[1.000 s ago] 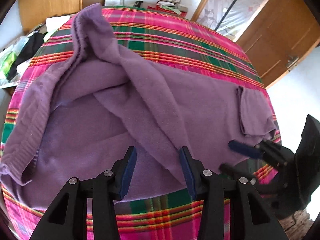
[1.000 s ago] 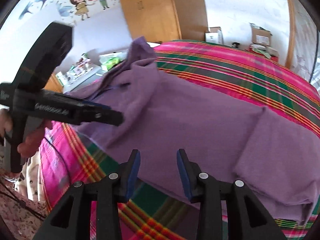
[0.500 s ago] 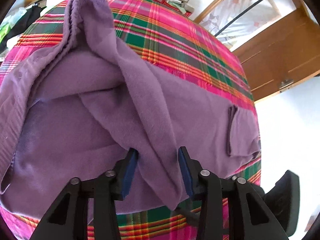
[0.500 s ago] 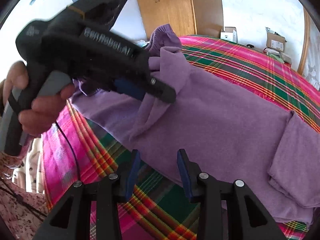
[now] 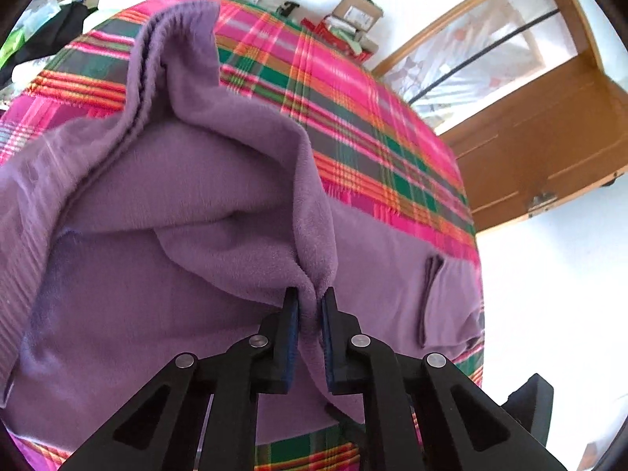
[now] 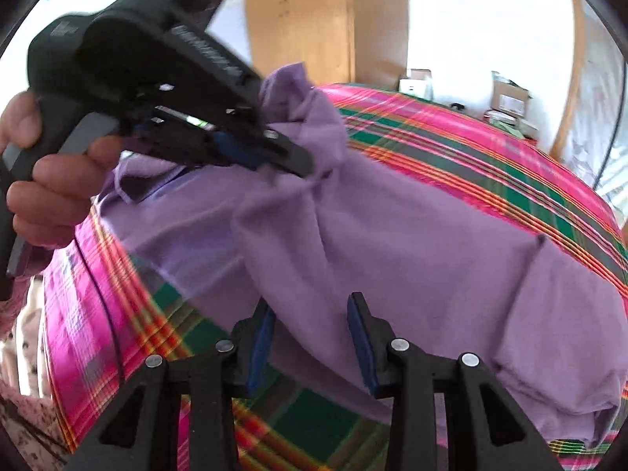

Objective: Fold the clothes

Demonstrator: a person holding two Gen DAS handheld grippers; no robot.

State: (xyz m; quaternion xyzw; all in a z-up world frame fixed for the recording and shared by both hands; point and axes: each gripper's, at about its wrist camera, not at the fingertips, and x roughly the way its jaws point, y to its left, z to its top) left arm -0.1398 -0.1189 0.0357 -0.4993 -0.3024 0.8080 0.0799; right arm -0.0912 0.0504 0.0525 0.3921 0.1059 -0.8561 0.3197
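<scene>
A purple fleece garment lies spread on a pink and green plaid cover. My left gripper has a raised fold of the garment between its blue pads; its jaws are closing and the cloth is pinched and bunched there. In the right wrist view the same left gripper, held by a hand, lifts that fold above the garment. My right gripper stands open over the garment's near edge, pressing on nothing. A folded sleeve lies at the right end.
The plaid cover runs bare beyond the garment. Cardboard boxes sit against the far wall. A wooden door stands at the right, a wooden wardrobe behind. Dark clothes and clutter lie at the far left.
The left jaws went from wide apart to pinching the fold, which now stands up higher. The left gripper came closer to the right gripper's view. The right jaws kept their gap.
</scene>
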